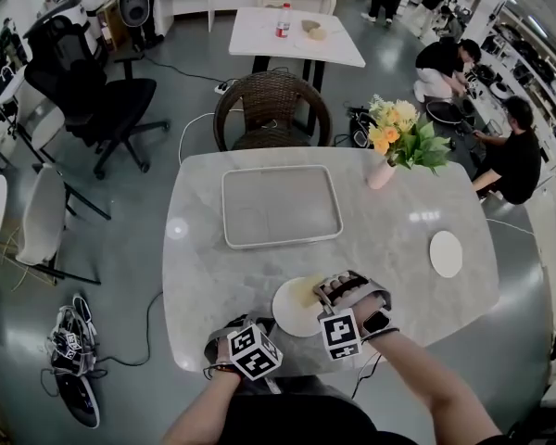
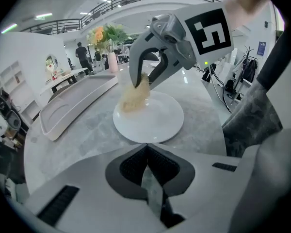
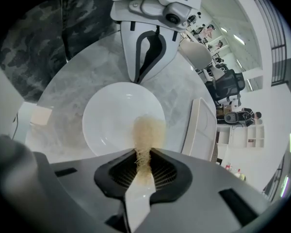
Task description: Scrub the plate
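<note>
Here, scrubbing looks under way: the right tool [image 3: 141, 155] pinches a beige fibrous scrub pad [image 3: 146, 129] down onto the white plate [image 1: 287, 318] at the near edge of the marble desk [image 1: 389, 230]. The left tool [image 2: 146, 152], pressed together and empty, sits at the plate's rim. No soiling shows (completion unclear). No legible writing.

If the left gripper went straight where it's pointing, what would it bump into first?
Probably the white plate. Its near rim lies just ahead of the left gripper, whose jaws are shut, though the depth is hard to judge.
</note>
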The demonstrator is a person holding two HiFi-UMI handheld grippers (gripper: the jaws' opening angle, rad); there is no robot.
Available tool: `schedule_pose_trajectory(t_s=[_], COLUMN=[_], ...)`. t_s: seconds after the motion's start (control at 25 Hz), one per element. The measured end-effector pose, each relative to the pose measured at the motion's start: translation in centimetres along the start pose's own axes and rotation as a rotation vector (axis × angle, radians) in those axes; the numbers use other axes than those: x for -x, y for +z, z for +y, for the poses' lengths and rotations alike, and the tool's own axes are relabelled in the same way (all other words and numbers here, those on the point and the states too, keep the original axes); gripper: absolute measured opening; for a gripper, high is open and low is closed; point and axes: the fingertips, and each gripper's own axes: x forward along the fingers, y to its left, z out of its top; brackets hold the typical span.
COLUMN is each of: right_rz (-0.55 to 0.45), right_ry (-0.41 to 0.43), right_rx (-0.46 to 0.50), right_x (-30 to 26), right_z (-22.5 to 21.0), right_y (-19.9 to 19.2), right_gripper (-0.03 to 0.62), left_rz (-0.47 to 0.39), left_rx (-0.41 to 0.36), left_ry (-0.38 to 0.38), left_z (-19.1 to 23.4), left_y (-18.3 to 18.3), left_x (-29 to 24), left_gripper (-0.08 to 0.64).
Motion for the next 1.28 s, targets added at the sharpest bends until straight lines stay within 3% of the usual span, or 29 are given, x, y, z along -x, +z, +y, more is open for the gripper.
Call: schedule_pose_trajectory(t_s=[0.48,0.64,0.76,1.04,1.28], right_rz=[-0.012,-0.031,-0.061,-0.124,-0.148], right_ry=[0.098,0.14,0.177,0.195,0.174], right_rx=[-0.075,-0.072,-0.036,0.157,0.213], right_x=[2.6,3.5,4.1,4.4,3.1], right_z=[5.6,6.7,7.5,7.6,5.4], right_y=[-1.7,-1.2,-0.1,4.1,5.6], right_gripper=[0.061,0.061,0.061,0.061,0.061], left_rz=[0.014,0.021,0.018,0.011,0.004], left_rx=[0.036,0.08,0.072,0.067,0.076], left_ry=[0.036,0.047,0.045,0.035,0.036], left_z=[0.7,1.1,1.0,0.5,0.6], left_y=[-0.1,-0.3,-0.1,0.1,0.2], left_x=[-0.1,0.0,-0.1,-0.2,-0.4], left_gripper=[0.014,0.014,0.014,0.014,0.014])
